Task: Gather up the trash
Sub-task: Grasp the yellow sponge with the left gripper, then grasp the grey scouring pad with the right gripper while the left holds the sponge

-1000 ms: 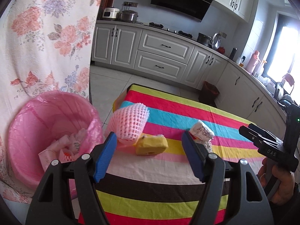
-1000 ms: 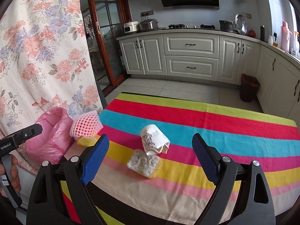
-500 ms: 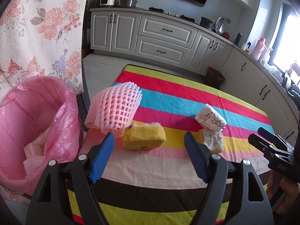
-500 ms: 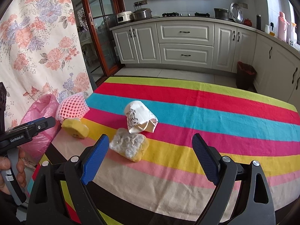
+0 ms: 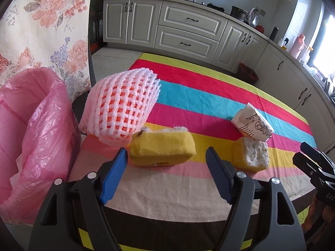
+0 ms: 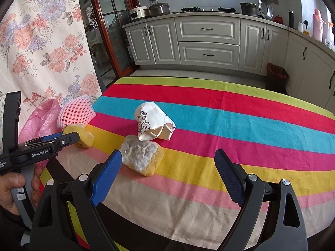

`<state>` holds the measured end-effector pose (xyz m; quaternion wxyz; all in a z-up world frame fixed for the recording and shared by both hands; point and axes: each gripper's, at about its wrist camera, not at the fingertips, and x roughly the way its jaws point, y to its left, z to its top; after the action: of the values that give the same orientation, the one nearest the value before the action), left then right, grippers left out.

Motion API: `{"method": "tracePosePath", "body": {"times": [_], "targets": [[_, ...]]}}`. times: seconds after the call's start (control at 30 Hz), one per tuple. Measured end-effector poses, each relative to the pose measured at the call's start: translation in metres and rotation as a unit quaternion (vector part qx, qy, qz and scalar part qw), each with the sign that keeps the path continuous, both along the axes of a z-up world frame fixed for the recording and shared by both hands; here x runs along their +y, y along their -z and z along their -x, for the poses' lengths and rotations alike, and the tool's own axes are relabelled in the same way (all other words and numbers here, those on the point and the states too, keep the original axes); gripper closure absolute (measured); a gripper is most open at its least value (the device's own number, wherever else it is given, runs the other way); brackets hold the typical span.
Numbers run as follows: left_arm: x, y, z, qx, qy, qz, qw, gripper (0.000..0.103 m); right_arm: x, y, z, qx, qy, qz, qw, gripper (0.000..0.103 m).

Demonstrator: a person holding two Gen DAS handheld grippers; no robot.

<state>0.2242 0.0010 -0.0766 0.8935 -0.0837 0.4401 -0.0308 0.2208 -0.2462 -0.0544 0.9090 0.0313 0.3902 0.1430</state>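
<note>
We see the striped tablecloth [image 6: 230,113] bearing the trash; the pink-lined bin [image 5: 31,129] stands off its left edge. Foam fruit net [image 5: 123,113] touches a yellow sponge [image 5: 163,148]; a crushed paper cup [image 6: 153,123] lies against a second sponge [image 6: 144,156]. Left gripper [image 5: 166,161] and right gripper [image 6: 167,163] gape wide, holding nothing.

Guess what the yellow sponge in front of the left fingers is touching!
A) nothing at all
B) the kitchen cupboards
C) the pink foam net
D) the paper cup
C: in the left wrist view the yellow sponge sits right against the pink foam net, which leans over its top corner, while the crushed paper cup lies well off to the side on the striped cloth.
</note>
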Motion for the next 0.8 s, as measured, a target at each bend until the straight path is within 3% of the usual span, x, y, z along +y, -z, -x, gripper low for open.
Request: {"method": "tracePosePath", "body": {"times": [0.3,0.4,0.8], "targets": [[0.0,0.012,-0.012,0.018,-0.009,0.0,0.9998,0.031,0.005,0.005,-0.001,0.006,-0.005,0.009,1.0,0.018],[0.0,0.015,-0.012,0.024,-0.011,-0.005,0.9996,0.038,0.007,0.006,-0.001,0.008,-0.008,0.01,1.0,0.018],[-0.003,0.0,0.007,0.012,0.009,0.012,0.9998,0.042,0.031,0.016,-0.007,0.024,-0.018,0.023,0.999,0.018]]}}
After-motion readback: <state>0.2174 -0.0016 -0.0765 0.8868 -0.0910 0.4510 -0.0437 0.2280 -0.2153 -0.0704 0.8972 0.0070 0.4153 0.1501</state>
